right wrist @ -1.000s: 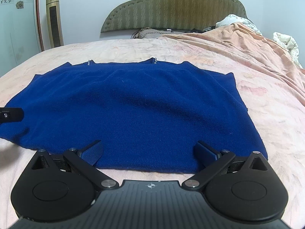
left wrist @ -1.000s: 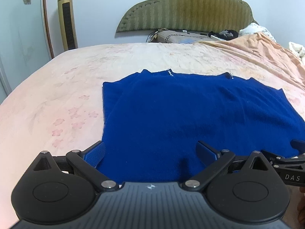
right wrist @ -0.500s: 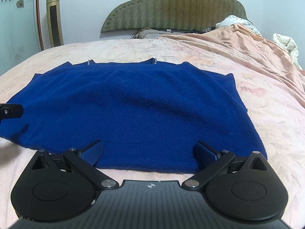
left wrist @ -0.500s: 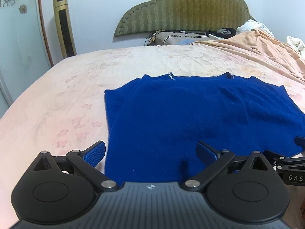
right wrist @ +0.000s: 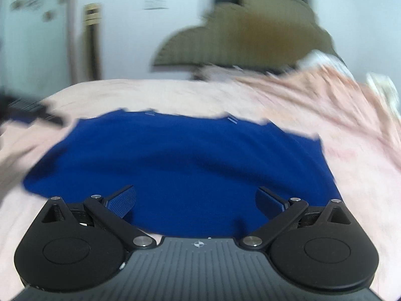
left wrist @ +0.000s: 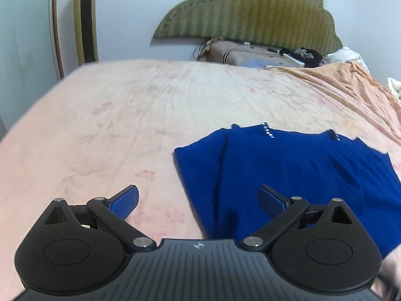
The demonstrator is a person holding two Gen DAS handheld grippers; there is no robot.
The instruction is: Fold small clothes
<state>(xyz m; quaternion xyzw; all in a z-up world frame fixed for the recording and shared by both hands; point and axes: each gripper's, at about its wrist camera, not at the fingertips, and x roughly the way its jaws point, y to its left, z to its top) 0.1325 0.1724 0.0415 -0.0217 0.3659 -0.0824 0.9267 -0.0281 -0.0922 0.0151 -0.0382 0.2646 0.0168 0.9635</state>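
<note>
A dark blue knit garment lies flat on the pink bed sheet, its left part folded over in a lengthwise crease. In the left wrist view it fills the lower right. My left gripper is open and empty, over the garment's near left edge, its left finger above bare sheet. In the blurred right wrist view the garment spreads across the middle. My right gripper is open and empty above its near hem.
A green padded headboard stands at the far end with pillows and dark items before it. A bunched orange blanket lies at the right. A gold tower fan stands at the far left.
Both grippers have lifted up and drawn back from the garment. The left one swung leftward, so the garment now sits to its right. The right view has become motion-blurred.
</note>
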